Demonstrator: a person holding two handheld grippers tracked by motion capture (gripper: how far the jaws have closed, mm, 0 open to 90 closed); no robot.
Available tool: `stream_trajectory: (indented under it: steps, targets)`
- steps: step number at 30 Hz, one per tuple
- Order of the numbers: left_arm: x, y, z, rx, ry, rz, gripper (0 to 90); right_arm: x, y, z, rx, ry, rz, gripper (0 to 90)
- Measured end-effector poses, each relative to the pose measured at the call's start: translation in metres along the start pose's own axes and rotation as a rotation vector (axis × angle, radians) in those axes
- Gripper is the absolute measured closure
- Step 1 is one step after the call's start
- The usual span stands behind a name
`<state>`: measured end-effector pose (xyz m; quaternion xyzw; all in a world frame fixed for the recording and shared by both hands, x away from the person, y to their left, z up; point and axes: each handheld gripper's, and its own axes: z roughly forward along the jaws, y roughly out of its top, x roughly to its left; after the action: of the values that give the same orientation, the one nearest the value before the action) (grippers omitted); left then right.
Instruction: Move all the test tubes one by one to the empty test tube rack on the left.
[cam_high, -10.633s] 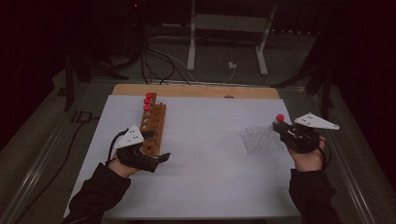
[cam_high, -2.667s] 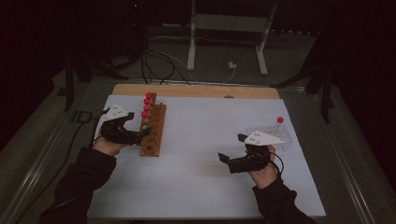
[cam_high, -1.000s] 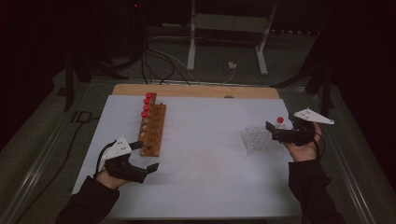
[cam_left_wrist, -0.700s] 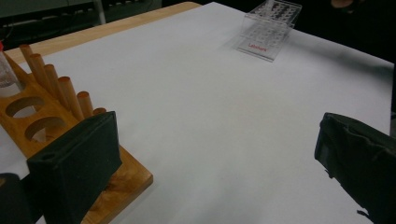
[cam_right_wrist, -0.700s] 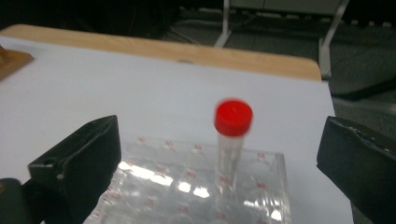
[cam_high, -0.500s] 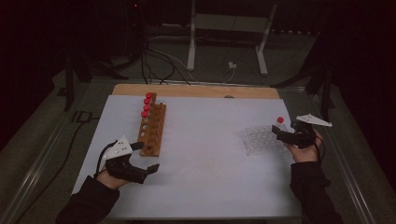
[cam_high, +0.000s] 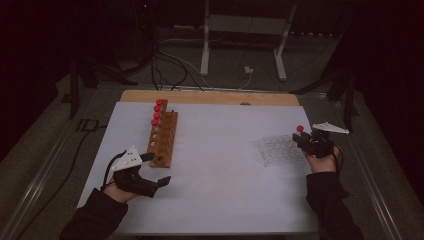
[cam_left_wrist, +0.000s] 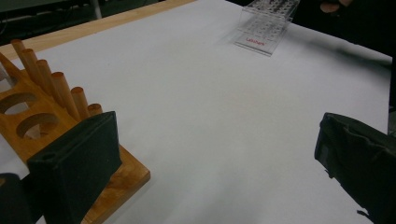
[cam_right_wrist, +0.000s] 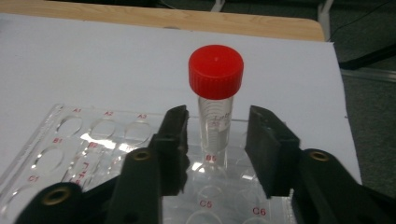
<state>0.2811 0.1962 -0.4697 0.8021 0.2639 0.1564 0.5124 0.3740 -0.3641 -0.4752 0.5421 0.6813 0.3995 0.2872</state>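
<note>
- Nearest me, the left gripper (cam_high: 153, 169) rests by the table's (cam_high: 225, 165) near-left corner, jaws wide apart with nothing between them, one jaw close against the near end of the wooden rack (cam_high: 164, 137).
- That rack runs toward the far-left corner; four red-capped tubes stand at its far end, the nearer holes empty.
- Near the right edge sits the clear rack (cam_right_wrist: 74, 140), and one tube (cam_right_wrist: 215, 112) stands upright in a hole of its far row.
- The right gripper (cam_right_wrist: 215, 140) has come in level behind it; its jaws have just been closing and now flank the tube's clear body below the red cap (cam_right_wrist: 215, 71), a gap still showing on each side, so no grip yet.
- To do this well, I'd say: centre the tube between the pads, close on the body well under the cap, then lift straight up so the light rack isn't dragged or tipped.
- Squeezing off-centre could tilt the tube in its hole.
</note>
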Motion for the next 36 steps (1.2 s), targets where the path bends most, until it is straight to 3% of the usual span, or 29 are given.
stream_trajectory:
  steps: [9,14,28,32,36]
  targets:
    - [0.001,0.000,-0.001,-0.005,0.005,-0.016,1.1,0.006,0.001,0.006,0.008,-0.031,-0.047,74.4]
    - [0.001,0.001,-0.001,-0.004,0.000,-0.013,1.1,0.005,0.003,0.003,0.007,-0.030,-0.035,75.1]
    - [-0.002,0.005,0.000,0.014,-0.015,-0.003,1.2,0.010,0.025,-0.028,-0.069,-0.027,-0.072,75.1]
    - [-0.003,0.008,0.000,0.014,-0.027,0.005,1.1,0.017,0.033,-0.040,-0.087,-0.022,-0.097,75.2]
    - [-0.005,0.012,0.000,0.014,-0.033,0.008,1.1,0.027,0.041,-0.050,-0.105,0.014,-0.120,75.2]
